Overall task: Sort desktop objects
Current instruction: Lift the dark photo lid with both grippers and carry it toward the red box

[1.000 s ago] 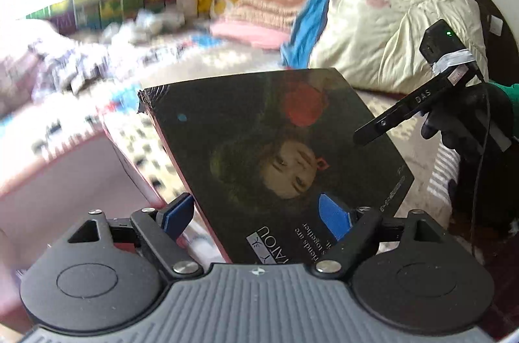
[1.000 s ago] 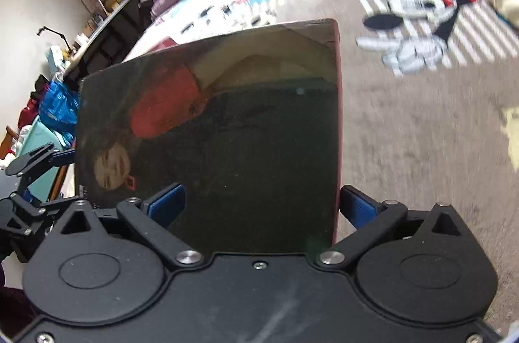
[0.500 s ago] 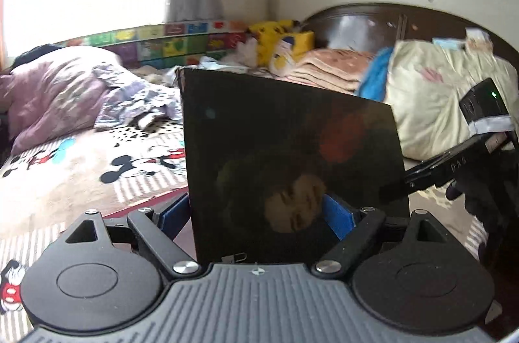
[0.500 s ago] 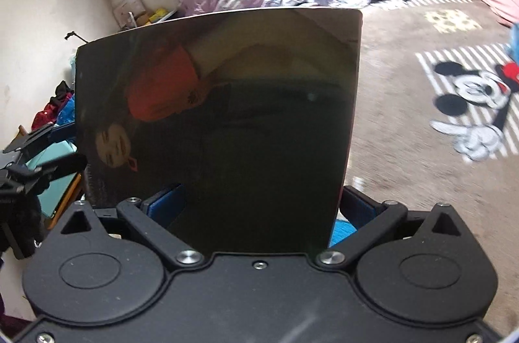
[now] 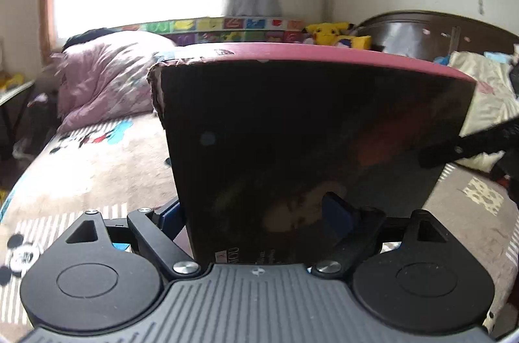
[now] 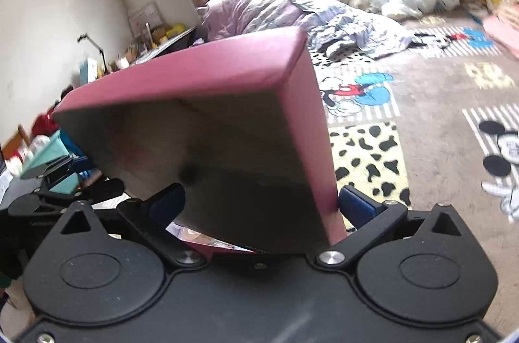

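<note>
A thick book with a dark glossy cover showing a woman's face and maroon edges is held in the air by both grippers. My left gripper is shut on its lower end, blue pads on both faces. My right gripper is shut on the same book from the other side, and its maroon top edge faces the camera. The right gripper's black body shows at the right edge of the left wrist view. The left gripper shows low left in the right wrist view.
A bed with a Mickey Mouse blanket lies below. A pink quilt and a yellow plush toy lie at its far side under a bright window. A cluttered desk stands at the left wall. A dark headboard is at right.
Both grippers tilted the book upward, so its maroon top edge now faces the cameras. The views swung up from the bed toward the window and wall.
</note>
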